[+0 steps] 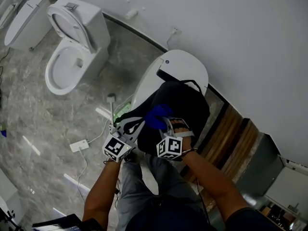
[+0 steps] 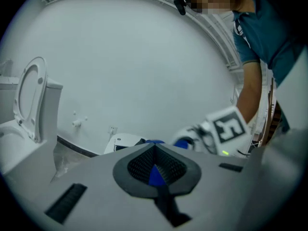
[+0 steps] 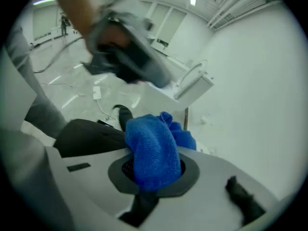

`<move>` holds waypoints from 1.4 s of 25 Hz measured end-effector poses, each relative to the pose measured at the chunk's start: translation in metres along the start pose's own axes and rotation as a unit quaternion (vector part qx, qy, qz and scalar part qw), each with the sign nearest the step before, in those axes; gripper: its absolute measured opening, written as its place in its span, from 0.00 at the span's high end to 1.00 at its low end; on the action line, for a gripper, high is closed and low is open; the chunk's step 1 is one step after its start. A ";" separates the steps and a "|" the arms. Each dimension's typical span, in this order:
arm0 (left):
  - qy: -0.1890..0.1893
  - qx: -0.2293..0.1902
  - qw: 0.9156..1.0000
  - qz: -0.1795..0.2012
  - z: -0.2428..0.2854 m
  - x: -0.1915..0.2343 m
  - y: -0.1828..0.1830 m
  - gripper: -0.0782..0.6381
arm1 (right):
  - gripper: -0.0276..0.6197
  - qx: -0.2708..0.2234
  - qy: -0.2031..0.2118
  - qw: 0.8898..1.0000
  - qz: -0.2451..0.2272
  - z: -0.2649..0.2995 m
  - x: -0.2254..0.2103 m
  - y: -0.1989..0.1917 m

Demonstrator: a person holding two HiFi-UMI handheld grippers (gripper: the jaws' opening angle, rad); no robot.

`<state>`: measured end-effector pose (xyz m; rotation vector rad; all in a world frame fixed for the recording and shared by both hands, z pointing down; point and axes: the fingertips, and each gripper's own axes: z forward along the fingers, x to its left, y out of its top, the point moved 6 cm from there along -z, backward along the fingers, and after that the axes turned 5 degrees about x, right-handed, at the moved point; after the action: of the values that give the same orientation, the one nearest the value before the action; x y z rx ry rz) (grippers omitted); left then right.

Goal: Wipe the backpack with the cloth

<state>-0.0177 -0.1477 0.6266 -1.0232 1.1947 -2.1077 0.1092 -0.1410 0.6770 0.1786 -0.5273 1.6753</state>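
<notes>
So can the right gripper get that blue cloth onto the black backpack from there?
Probably yes: the right gripper is shut on the cloth, right over the backpack, with nothing visible between them.

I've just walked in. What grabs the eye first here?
A bright blue cloth is bunched in the right gripper's jaws, over a black backpack that sits atop a closed white toilet. Another toilet, lid up, stands at the head view's upper left.

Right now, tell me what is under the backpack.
The backpack sits on a closed white toilet lid, which shows beyond it. The part of the lid beneath is covered, so anything else lying there cannot be seen.
</notes>
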 end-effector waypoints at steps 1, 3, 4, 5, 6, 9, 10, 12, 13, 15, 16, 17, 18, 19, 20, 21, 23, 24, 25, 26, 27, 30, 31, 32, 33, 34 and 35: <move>0.003 0.005 1.000 -0.007 -0.001 0.000 -0.007 0.88 | 0.92 0.032 -0.009 0.999 0.012 0.016 -0.035 -0.006; 0.008 0.008 1.000 -0.020 -0.002 0.000 -0.016 0.88 | 0.92 0.092 -0.011 0.995 0.023 0.044 -0.092 -0.016; 0.011 0.006 1.000 -0.025 -0.002 -0.001 -0.019 0.88 | 0.92 0.110 -0.010 0.994 0.005 0.054 -0.109 -0.016; 0.014 0.003 0.999 -0.029 -0.002 -0.001 -0.019 0.88 | 0.92 0.117 -0.006 0.992 -0.037 0.059 -0.113 -0.010; 0.018 -0.001 0.999 -0.031 -0.003 -0.001 -0.020 0.88 | 0.92 0.109 0.001 0.989 -0.099 0.059 -0.102 0.001; 0.045 -0.009 0.998 -0.035 -0.013 0.005 -0.022 0.88 | 0.92 0.036 0.058 0.959 -0.275 0.038 -0.002 0.037; 0.058 -0.011 0.997 -0.040 -0.021 0.008 -0.024 0.88 | 0.92 0.015 0.083 0.949 -0.305 0.028 0.036 0.045; 0.083 -0.010 0.995 -0.055 -0.040 0.016 -0.032 0.88 | 0.92 -0.011 0.147 0.933 -0.329 0.008 0.099 0.058; 0.093 -0.009 0.994 -0.064 -0.050 0.021 -0.037 0.88 | 0.92 -0.018 0.185 0.923 -0.338 -0.001 0.125 0.063; 0.109 -0.002 0.991 -0.077 -0.065 0.028 -0.047 0.88 | 0.92 -0.021 0.233 0.901 -0.364 -0.009 0.158 0.066; 0.113 0.003 0.990 -0.080 -0.070 0.031 -0.051 0.88 | 0.92 -0.020 0.241 0.900 -0.362 -0.010 0.160 0.066; 0.114 0.008 0.990 -0.079 -0.073 0.032 -0.054 0.88 | 0.92 -0.017 0.243 0.909 -0.339 -0.010 0.153 0.064; 0.113 0.011 0.991 -0.077 -0.075 0.032 -0.056 0.88 | 0.92 -0.014 0.239 0.924 -0.298 -0.010 0.139 0.062; 0.111 0.013 0.991 -0.075 -0.076 0.033 -0.057 0.88 | 0.92 -0.010 0.231 0.941 -0.247 -0.011 0.120 0.057; 0.108 0.015 0.991 -0.075 -0.076 0.032 -0.058 0.88 | 0.92 -0.005 0.219 0.956 -0.195 -0.015 0.101 0.050; 0.105 0.017 0.991 -0.075 -0.075 0.032 -0.059 0.88 | 0.92 0.002 0.208 0.967 -0.146 -0.022 0.086 0.038; 0.096 0.020 0.992 -0.076 -0.070 0.028 -0.058 0.88 | 0.92 0.030 0.202 0.977 -0.057 -0.043 0.074 0.001; 0.087 0.020 0.993 -0.075 -0.066 0.024 -0.058 0.88 | 0.92 0.048 0.207 0.977 -0.007 -0.054 0.077 -0.022; 0.077 0.020 0.994 -0.073 -0.062 0.019 -0.057 0.88 | 0.92 0.065 0.213 0.973 0.055 -0.065 0.086 -0.047; 0.067 0.020 0.995 -0.071 -0.058 0.015 -0.057 0.88 | 0.92 0.085 0.218 0.964 0.129 -0.074 0.097 -0.074; 0.057 0.021 0.996 -0.067 -0.054 0.011 -0.055 0.88 | 0.92 0.107 0.218 0.946 0.215 -0.082 0.112 -0.101; 0.027 0.025 0.998 -0.053 -0.036 -0.001 -0.045 0.88 | 0.92 0.192 0.174 0.822 0.507 -0.095 0.161 -0.194; 0.017 0.026 0.998 -0.049 -0.030 -0.005 -0.043 0.88 | 0.92 0.208 0.150 0.758 0.600 -0.097 0.175 -0.223; 0.006 0.028 0.999 -0.044 -0.023 -0.011 -0.039 0.88 | 0.92 0.204 0.128 0.691 0.682 -0.097 0.184 -0.246; -0.005 0.029 0.999 -0.039 -0.016 -0.016 -0.036 0.88 | 0.92 0.176 0.110 0.628 0.750 -0.092 0.187 -0.261; -0.016 0.032 0.999 -0.034 -0.008 -0.022 -0.033 0.88 | 0.92 0.132 0.099 0.578 0.799 -0.084 0.182 -0.269; -0.026 0.034 0.999 -0.030 -0.001 -0.027 -0.031 0.88 | 0.92 0.088 0.091 0.545 0.829 -0.073 0.170 -0.273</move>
<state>-0.0042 -0.1125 0.6434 -1.0876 1.0723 -2.1397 0.3555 0.0666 0.7473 -0.5986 -0.2579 3.5833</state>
